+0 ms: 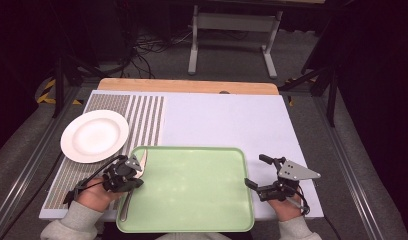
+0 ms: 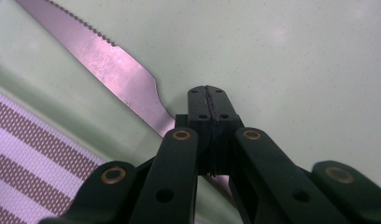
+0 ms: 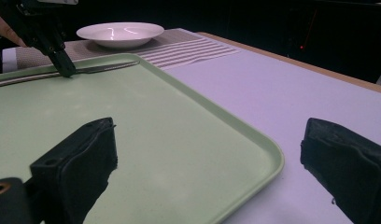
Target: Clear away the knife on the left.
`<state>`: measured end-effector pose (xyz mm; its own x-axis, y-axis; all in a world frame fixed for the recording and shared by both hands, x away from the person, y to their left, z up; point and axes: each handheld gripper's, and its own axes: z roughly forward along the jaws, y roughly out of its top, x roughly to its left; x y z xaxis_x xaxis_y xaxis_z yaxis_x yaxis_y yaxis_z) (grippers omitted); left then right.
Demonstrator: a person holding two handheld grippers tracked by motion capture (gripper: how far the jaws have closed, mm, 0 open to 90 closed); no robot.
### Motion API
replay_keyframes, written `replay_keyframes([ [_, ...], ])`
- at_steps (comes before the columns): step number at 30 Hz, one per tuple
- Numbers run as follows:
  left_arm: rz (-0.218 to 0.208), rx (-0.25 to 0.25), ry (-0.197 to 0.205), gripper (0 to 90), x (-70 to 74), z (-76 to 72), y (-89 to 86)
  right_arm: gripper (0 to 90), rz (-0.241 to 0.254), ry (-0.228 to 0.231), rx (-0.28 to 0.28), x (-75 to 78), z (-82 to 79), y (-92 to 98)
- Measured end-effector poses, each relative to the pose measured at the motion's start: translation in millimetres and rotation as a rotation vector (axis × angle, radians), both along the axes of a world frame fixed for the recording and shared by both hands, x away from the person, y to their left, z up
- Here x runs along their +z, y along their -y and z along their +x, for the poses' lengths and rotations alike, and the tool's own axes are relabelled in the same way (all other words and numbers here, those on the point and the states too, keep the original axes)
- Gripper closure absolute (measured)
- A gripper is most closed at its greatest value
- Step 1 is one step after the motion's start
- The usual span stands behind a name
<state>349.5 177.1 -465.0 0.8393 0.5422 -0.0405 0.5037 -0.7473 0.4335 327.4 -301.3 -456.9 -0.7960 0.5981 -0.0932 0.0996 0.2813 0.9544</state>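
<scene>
plate (image 1: 94, 135) on striped mat, far left | left gripper (image 1: 126, 176) clamped on knife (image 2: 115, 70) at tray's (image 1: 192, 220) left rim | step: knife gripped, judged ready to lift | next: raise level, clear rim | right gripper (image 1: 260, 181) open, empty

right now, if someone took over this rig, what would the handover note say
Left gripper: jaws shut, tips down at the knife's handle beside the blade; whether they pinch it cannot be told.
Right gripper: jaws open, holding nothing, at the right rim of the green tray.
Knife: lies flat along the tray's left edge, blade toward the far side.
White plate: on the striped mat, left of the tray, nothing on it.
Done: left gripper has reached the knife.
Left: knife not yet lifted or moved off the tray.
</scene>
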Motion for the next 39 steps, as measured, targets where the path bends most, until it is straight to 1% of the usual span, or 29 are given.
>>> replay_keyframes([
  [1, 0.008, 0.002, 0.002, 89.9, 0.4, 0.0, -1.3, 4.4, 0.000, 0.000, 0.000, 0.0, 0.1, 0.0],
  [4, 0.007, 0.023, -0.006, 89.9, 0.3, -1.8, -4.2, 4.3, 0.000, -0.001, 0.001, 0.2, 0.2, 0.1],
  [7, 0.007, 0.027, -0.016, 89.9, 0.5, -3.3, -4.6, 4.3, 0.001, 0.000, 0.001, 0.1, 0.2, 0.2],
  [8, 0.015, 0.032, -0.021, 89.9, 0.9, -4.0, -4.2, 4.3, 0.002, -0.001, 0.001, -0.1, 0.2, 0.1],
  [9, 0.018, 0.027, -0.012, 89.8, 0.9, -3.8, -3.8, 4.3, 0.002, -0.002, 0.001, -0.2, 0.3, 0.0],
  [11, 0.018, 0.022, -0.011, 89.5, 1.1, -4.3, -3.4, 4.3, -0.002, -0.001, 0.001, -0.1, 0.2, -0.2],
  [12, 0.010, 0.019, -0.017, 87.2, 1.7, -4.9, -3.5, 4.3, -0.001, -0.002, 0.002, -0.1, 0.1, -0.4],
  [14, 0.007, 0.014, -0.012, 76.8, 2.7, -5.5, -3.5, 4.3, 0.002, -0.001, 0.005, -0.1, 0.3, -1.0],
  [15, 0.003, 0.006, -0.007, 76.8, 3.8, -5.6, -3.5, 4.3, 0.002, -0.001, 0.005, -0.1, 0.3, -1.0],
  [16, -0.010, -0.005, -0.004, 67.5, 7.3, -6.7, -3.8, 4.3, 0.004, -0.001, 0.005, 0.0, 0.4, -1.4],
  [17, -0.010, -0.005, -0.004, 64.2, 7.3, -6.7, -3.8, 4.3, 0.004, -0.001, 0.005, 0.0, 0.4, -1.4],
  [18, -0.029, -0.010, 0.010, 56.0, 12.9, -8.2, -3.4, 4.3, 0.006, -0.002, 0.005, 0.0, 0.7, -1.6],
  [19, -0.029, -0.010, 0.010, 49.2, 12.9, -8.2, -3.4, 4.3, 0.006, -0.002, 0.005, 0.0, 0.7, -1.6],
  [20, -0.048, -0.011, 0.028, 49.2, 16.8, -9.5, -3.1, 4.3, 0.007, -0.003, 0.005, -0.1, 0.8, -1.8],
  [21, -0.077, -0.019, 0.059, 36.6, 21.9, -11.4, -3.9, 4.3, 0.008, -0.004, 0.004, 0.2, 0.3, -2.5],
  [22, -0.106, -0.025, 0.074, 32.1, 25.0, -12.8, -4.8, 4.3, 0.010, -0.003, 0.005, 0.4, 0.2, -2.7],
  [23, -0.106, -0.025, 0.074, 27.2, 25.0, -12.8, -4.8, 4.3, 0.010, -0.003, 0.005, 0.4, 0.2, -2.7],
  [24, -0.155, -0.028, 0.100, 27.2, 29.4, -15.6, -7.1, 4.3, 0.014, -0.003, 0.006, 0.6, 0.3, -3.1],
  [25, -0.178, -0.034, 0.115, 22.2, 31.6, -17.4, -9.0, 4.3, 0.015, -0.003, 0.010, 1.1, 0.4, -4.2],
  [26, -0.204, -0.041, 0.144, 19.0, 33.4, -20.0, -11.3, 4.3, 0.013, -0.002, 0.009, 1.5, 0.2, -4.8],
  [27, -0.218, -0.046, 0.169, 16.5, 34.3, -22.1, -13.3, 4.3, 0.014, 0.000, 0.012, 1.5, 0.3, -5.6],
  [29, -0.247, -0.053, 0.187, 14.0, 34.3, -24.4, -17.8, 4.3, 0.015, -0.002, 0.015, 1.7, 0.1, -6.5],
  [31, -0.305, -0.051, 0.204, 11.4, 33.0, -26.1, -23.9, 4.3, 0.017, -0.001, 0.018, 2.0, 0.4, -7.5],
  [32, -0.305, -0.051, 0.204, 9.8, 33.0, -26.1, -23.9, 4.3, 0.019, 0.001, 0.019, 2.0, 0.7, -7.9],
  [33, -0.375, -0.050, 0.228, 7.1, 31.5, -27.2, -31.9, 4.3, 0.019, 0.000, 0.021, 1.7, 1.2, -8.4],
  [34, -0.399, -0.048, 0.238, 5.5, 31.1, -27.8, -34.7, 4.3, 0.016, -0.002, 0.021, 1.5, 1.3, -8.6],
  [37, -0.493, -0.039, 0.267, 3.7, 28.0, -29.9, -45.9, 4.3, 0.018, -0.003, 0.022, 1.0, 1.1, -8.8],
  [38, -0.493, -0.039, 0.267, 3.4, 28.0, -29.9, -45.9, 4.3, 0.018, -0.003, 0.022, 1.0, 1.1, -8.8],
  [39, -0.530, -0.038, 0.293, 3.1, 25.1, -31.2, -50.9, 4.3, 0.019, -0.003, 0.022, 1.1, 0.7, -8.1],
])
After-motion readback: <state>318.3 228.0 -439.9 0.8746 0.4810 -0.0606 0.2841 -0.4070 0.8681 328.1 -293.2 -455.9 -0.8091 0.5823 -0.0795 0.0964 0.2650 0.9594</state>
